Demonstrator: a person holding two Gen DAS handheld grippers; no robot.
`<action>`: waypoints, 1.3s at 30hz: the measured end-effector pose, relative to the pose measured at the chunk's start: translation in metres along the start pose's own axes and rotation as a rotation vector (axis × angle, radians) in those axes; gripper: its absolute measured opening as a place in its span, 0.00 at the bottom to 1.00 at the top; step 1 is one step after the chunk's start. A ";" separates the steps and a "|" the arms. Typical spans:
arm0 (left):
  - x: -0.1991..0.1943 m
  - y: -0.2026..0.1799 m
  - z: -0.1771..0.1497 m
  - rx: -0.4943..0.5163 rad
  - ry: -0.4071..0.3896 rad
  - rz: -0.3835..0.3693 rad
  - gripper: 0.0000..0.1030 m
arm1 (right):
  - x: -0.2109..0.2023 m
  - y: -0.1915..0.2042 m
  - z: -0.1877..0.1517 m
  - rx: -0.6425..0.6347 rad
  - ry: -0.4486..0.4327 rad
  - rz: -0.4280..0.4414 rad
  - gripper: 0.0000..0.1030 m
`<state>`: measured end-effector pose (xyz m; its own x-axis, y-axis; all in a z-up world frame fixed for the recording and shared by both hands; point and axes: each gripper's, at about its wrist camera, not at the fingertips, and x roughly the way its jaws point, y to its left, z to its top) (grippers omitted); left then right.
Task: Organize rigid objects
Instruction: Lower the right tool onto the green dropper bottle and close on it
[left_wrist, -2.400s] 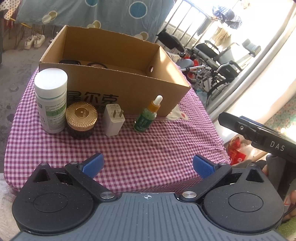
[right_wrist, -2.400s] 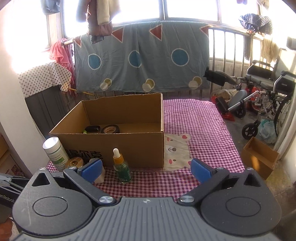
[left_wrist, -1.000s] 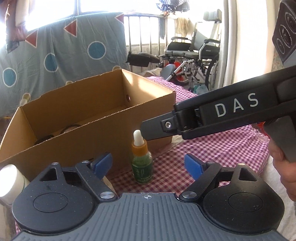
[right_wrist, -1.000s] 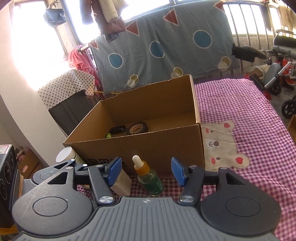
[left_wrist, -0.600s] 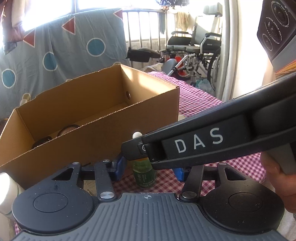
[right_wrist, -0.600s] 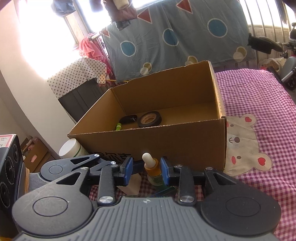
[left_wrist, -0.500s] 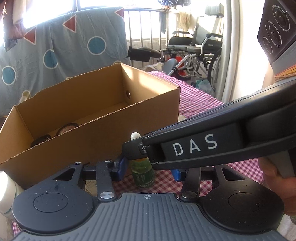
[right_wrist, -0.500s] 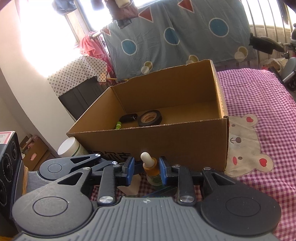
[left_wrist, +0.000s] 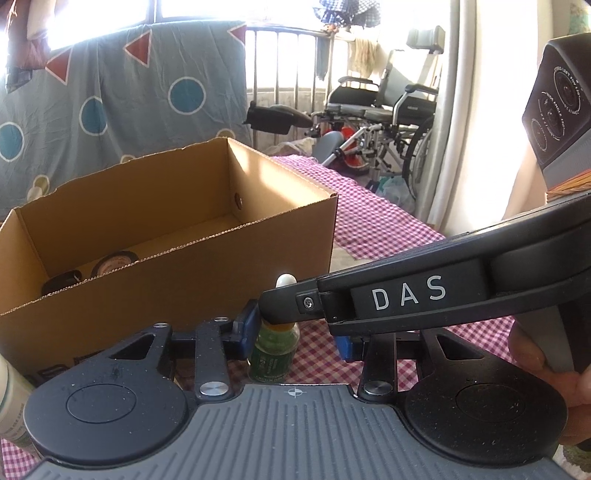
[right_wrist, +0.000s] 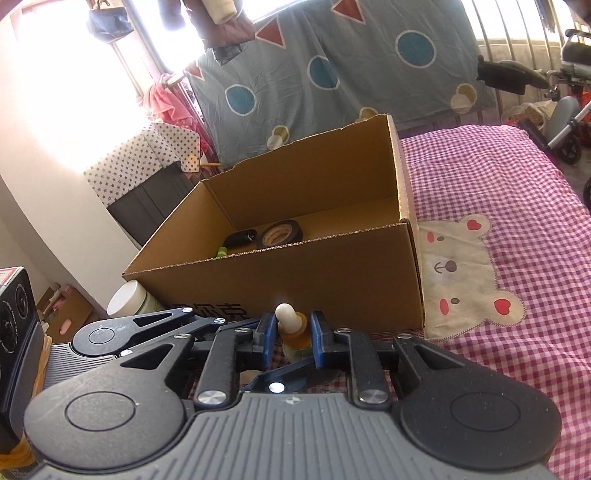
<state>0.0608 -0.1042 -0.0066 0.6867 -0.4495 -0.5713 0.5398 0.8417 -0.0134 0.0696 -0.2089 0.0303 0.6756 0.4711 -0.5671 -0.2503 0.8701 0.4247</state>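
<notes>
A green dropper bottle (left_wrist: 272, 352) with an orange neck (right_wrist: 295, 334) and white bulb stands on the checked cloth in front of the cardboard box (left_wrist: 184, 280). My right gripper (right_wrist: 293, 338) reaches in from the right, and its blue pads press on the bottle's neck while the jaws are closing. My left gripper (left_wrist: 295, 338) straddles the bottle's body lower down, its jaws closing too. The left pad is at the glass, and cloth still shows between the bottle and the right pad. The right gripper's arm (left_wrist: 406, 295) hides part of the bottle in the left wrist view.
The box (right_wrist: 332, 280) holds a black tape roll (right_wrist: 280, 232) and a small black object (right_wrist: 240, 238). A white pill bottle (right_wrist: 127, 299) stands at the box's left corner. A hand (left_wrist: 535, 354) holds the right gripper. Wheelchairs (left_wrist: 376, 110) stand beyond the pink checked cloth (right_wrist: 517, 206).
Both grippers went from wide open to narrow around the dropper bottle. The right gripper swung in across the left view and its pads closed on the bottle's neck.
</notes>
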 end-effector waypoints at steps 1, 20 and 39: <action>0.000 -0.001 0.000 0.006 -0.001 0.002 0.40 | 0.000 -0.001 0.000 0.004 0.001 0.002 0.21; 0.016 0.020 -0.006 -0.116 0.064 -0.030 0.39 | 0.004 0.003 0.001 -0.002 0.008 -0.006 0.21; 0.037 0.020 -0.013 -0.099 0.114 -0.062 0.33 | -0.006 -0.002 -0.003 -0.011 0.023 -0.043 0.23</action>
<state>0.0900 -0.1000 -0.0389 0.5907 -0.4694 -0.6563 0.5251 0.8412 -0.1290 0.0638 -0.2131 0.0312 0.6701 0.4365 -0.6004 -0.2289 0.8909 0.3922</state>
